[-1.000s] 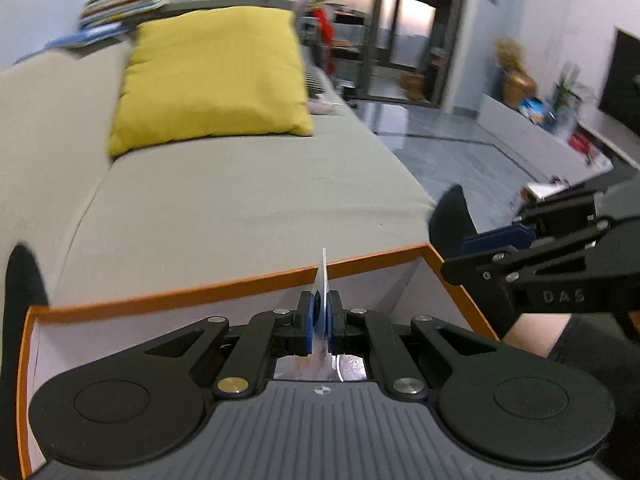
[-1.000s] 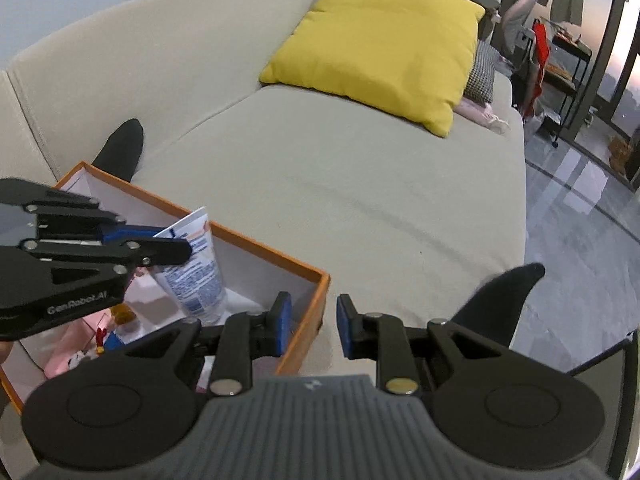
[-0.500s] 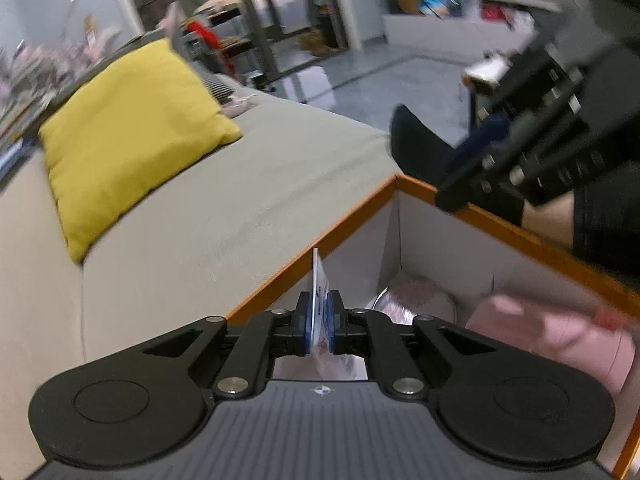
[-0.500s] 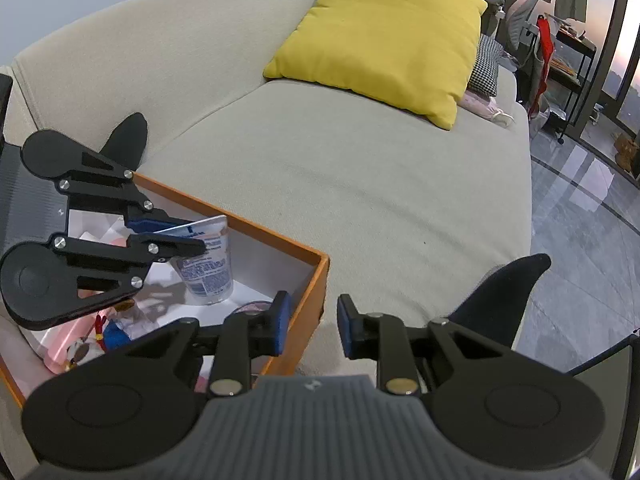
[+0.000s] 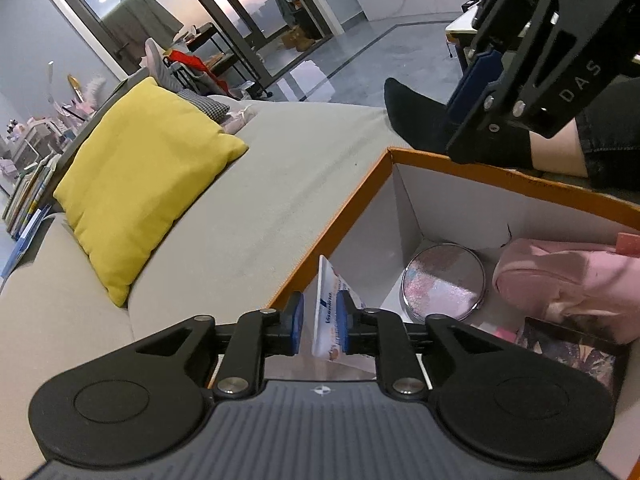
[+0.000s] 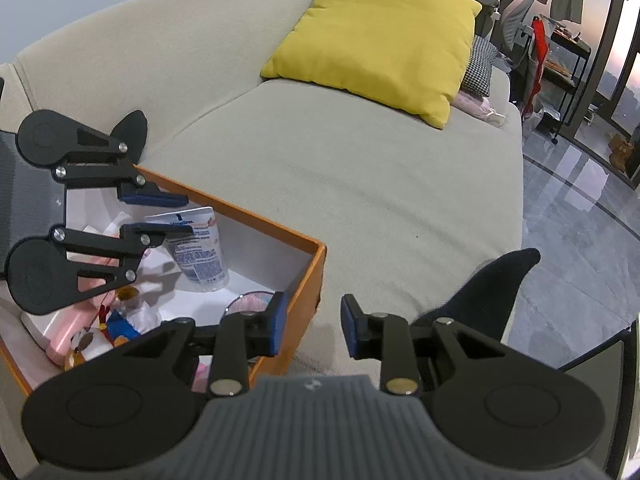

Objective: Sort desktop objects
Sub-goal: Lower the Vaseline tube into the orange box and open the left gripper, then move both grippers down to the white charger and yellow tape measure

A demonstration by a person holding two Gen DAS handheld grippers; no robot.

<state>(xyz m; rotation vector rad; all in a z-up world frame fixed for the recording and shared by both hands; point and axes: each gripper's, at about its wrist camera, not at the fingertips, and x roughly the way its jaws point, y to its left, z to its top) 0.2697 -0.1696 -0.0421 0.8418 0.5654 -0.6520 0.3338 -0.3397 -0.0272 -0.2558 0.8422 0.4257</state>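
Note:
An orange-rimmed white box sits on the sofa; it also shows in the right wrist view. My left gripper is open over the box's corner, its jaws apart, and the white lotion tube leans loose against the right pad. In the right wrist view the tube stands cap down in the box, under the left gripper. My right gripper is open and empty, straddling the box's right wall. It also shows in the left wrist view.
The box holds a round mirror, a pink pouch, a dark booklet and a small toy figure. A yellow cushion lies on the beige sofa. My sock-clad foot rests at the seat edge.
My left gripper has lowered and turned into the box and opened, letting go of the tube. My right gripper's jaws have widened a little.

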